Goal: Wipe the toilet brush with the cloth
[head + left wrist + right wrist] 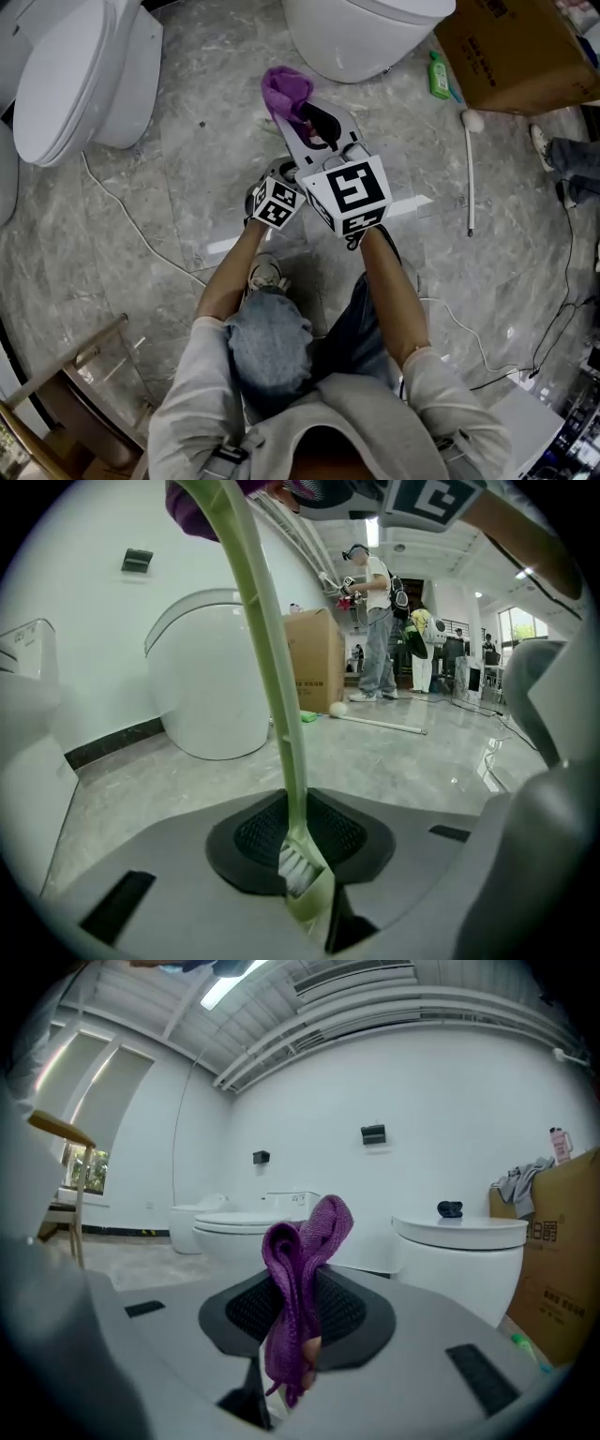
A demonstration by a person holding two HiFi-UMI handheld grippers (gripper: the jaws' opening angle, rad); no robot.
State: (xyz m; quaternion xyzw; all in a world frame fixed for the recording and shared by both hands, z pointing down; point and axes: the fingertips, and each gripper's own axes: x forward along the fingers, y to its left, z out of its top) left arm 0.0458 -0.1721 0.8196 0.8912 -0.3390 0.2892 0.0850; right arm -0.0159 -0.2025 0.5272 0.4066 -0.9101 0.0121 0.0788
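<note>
Over the floor's middle: both grippers held close together, the right one above the left.
Left gripper [312,899]: jaws nearly together, clamped on the bristle end of the toilet brush [272,667].
Toilet brush: pale green; white bristles at the jaws; handle rises away to the cloth's level; contact with the cloth cannot be told.
Right gripper [286,1372]: jaws closed on a bunched purple cloth [300,1269], which stands up in a fold beyond the tips.
Floor [187,169]: grey marble.
Far left corner: white toilet [66,84], lid down.
Far edge: second white toilet [366,37].
Far right corner: cardboard box [516,56]; green bottle [439,75] just beside it.
Right side: white stick [469,169] with a round end, lying flat.
</note>
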